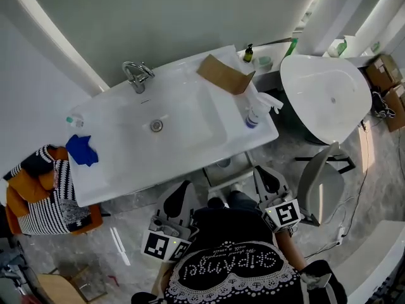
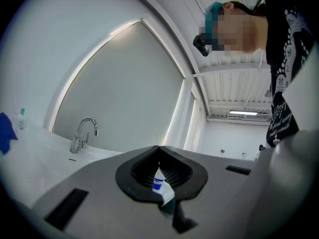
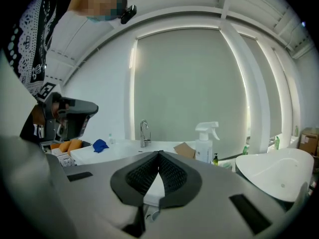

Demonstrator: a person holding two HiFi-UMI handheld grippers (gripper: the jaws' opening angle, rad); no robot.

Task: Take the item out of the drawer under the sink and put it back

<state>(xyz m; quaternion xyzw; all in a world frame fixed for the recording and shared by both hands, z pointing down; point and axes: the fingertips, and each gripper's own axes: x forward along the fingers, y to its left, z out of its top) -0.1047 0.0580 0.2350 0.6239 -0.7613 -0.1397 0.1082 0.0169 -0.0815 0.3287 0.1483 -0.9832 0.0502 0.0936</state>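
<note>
**A:** Which step is this looking like?

**B:** Both grippers are hanging level with the sink (image 1: 183,128) top, close to the person's torso (image 1: 231,261) and short of the front edge. The left gripper (image 2: 158,148) is showing its jaws closed tip to tip, pinching nothing. A white bottle with a blue band is peeking through the gap behind the tips. I'm judging that to be the spray bottle (image 1: 253,116) standing on the sink top, not something held. The right gripper (image 3: 159,153) is pressing its jaws together the same way, also empty.

**A:** So where is the item sitting?

**B:** Neither gripper is carrying it. The drawer (image 1: 226,170) is showing just under the sink's front edge, ahead of the 2 grippers and seemingly pulled out a little. I'm taking that as the item's place, though its contents are too small to make out.

**A:** Beginning or end, then?

**B:** I'm not managing to tell. With 2 empty grippers, either the take-out is not yet begun or the item is already back.

**A:** What is the next move asking for?

**B:** If it's beginning, 1 gripper needs to dip below the sink edge, open wide and reach into the drawer. If it's ending, a closed gripper only needs to push the drawer front home.
</note>
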